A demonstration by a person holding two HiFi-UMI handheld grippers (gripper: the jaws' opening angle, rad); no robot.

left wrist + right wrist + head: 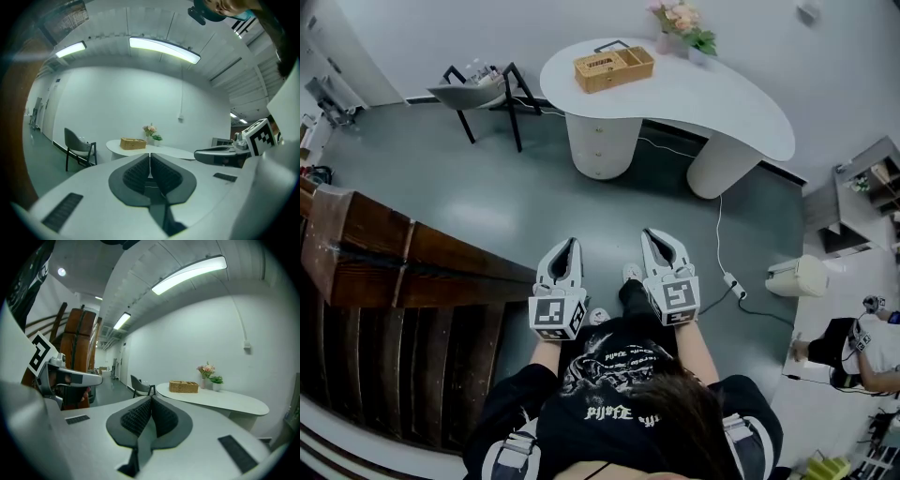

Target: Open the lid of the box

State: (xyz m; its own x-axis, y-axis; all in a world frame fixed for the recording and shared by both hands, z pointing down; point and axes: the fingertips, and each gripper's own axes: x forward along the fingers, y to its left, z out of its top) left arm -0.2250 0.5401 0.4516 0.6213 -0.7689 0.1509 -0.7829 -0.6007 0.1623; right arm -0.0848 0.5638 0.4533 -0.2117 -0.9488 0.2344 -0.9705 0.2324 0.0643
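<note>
A woven tan box (613,68) stands on the white curved table (712,103) across the room; it also shows small in the left gripper view (132,143) and the right gripper view (183,386). Both grippers are held close to the person's body, far from the box. My left gripper (563,247) is shut with nothing between its fingers, its tips meeting in its own view (150,154). My right gripper (656,235) is shut and empty too, tips together (151,398).
A vase of flowers (680,23) stands at the table's far edge. A dark chair (483,94) is left of the table. A brown wooden railing (403,262) runs along the left. A white cable and power strip (731,281) lie on the grey floor. Another person (862,352) sits at right.
</note>
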